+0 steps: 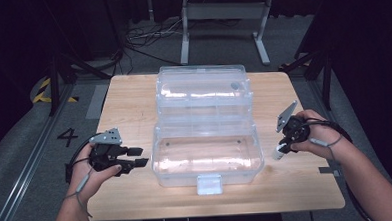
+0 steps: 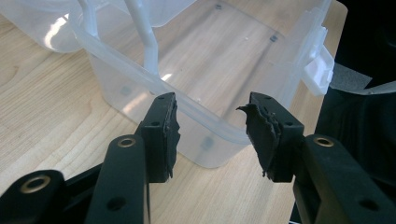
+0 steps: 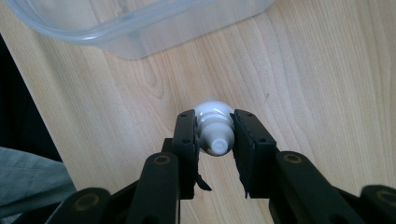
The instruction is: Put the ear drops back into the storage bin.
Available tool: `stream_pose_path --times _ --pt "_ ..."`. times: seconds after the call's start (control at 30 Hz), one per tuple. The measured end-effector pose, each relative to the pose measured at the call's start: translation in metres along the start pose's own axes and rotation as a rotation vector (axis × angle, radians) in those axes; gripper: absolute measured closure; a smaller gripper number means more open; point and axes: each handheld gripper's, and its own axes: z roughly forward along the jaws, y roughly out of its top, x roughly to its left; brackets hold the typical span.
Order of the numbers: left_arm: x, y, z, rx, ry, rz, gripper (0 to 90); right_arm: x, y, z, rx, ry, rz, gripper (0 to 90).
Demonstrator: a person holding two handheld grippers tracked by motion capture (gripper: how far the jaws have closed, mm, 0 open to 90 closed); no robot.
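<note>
A: How far along would you put it?

B: The pick-up looks done. The right gripper [image 3: 215,135] has its fingers [image 3: 186,140] pinching a small white bottle [image 3: 214,125] by the ribbed neck, cap end toward the camera, body pointing away from the fingers toward the desk [image 3: 303,70]. In the high view the bottle [image 1: 277,152] hangs just below those fingers, off the right end of the clear plastic box [image 1: 207,155].

A: And what's left?

B: Judging by the open lid [image 1: 201,87] and the bare base, the bottle has yet to go into the box. It sits beside the wall, not over it.

A: The other hand?

B: The left gripper [image 2: 212,126] has its fingers [image 2: 163,130] spread with nothing between them, aimed at the near corner of the box [image 2: 196,93]. From above, it [image 1: 136,158] sits just off the box's left end, close but apart.

A: Anything one camera gives that the others miss?

B: The right gripper view shows exactly where the pads bite, on the neck. The left gripper view shows the latch [image 2: 320,67] and the lid's white arms beyond its fingers. The high view alone shows how both hands stand to the box at once
</note>
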Motion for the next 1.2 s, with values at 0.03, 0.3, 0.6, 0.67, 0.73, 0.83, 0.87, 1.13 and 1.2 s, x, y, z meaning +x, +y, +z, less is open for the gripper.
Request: stream_pose_path --times 0.03,0.3,0.6,0.67,0.73,0.83,0.87,1.13,1.2 --pt "0.0 0.0 0.0 0.0 0.0 0.0 53.5 0.0 0.0 0.0 0.0 0.0 0.0 71.5" --pt "0.0 0.0 0.0 -0.001 -0.002 0.001 53.5 0.003 0.003 -0.012 0.006 -0.01 -0.034 71.5" --pt "0.0 0.0 0.001 0.001 -0.006 0.0 53.4 0.007 0.009 -0.029 0.011 -0.027 -0.054 71.5" --pt "0.0 0.0 0.001 0.002 -0.006 -0.002 53.3 0.008 0.011 -0.033 0.002 -0.027 -0.05 71.5" --pt "0.0 0.0 0.001 0.002 -0.006 -0.001 53.1 0.008 0.012 -0.034 0.002 -0.025 -0.054 71.5" --pt "-0.001 0.0 0.001 0.003 -0.006 -0.001 53.2 0.01 0.015 -0.039 -0.004 -0.013 -0.043 71.5" --pt "-0.001 0.0 0.001 0.002 -0.006 -0.001 53.2 0.01 0.016 -0.041 -0.002 -0.009 -0.044 71.5" --pt "-0.001 0.0 0.002 0.011 -0.012 0.002 53.1 0.015 0.023 -0.05 0.002 -0.009 -0.058 71.5" --pt "-0.001 0.0 0.002 0.013 -0.012 0.002 53.0 0.016 0.026 -0.052 -0.006 -0.002 -0.062 71.5"
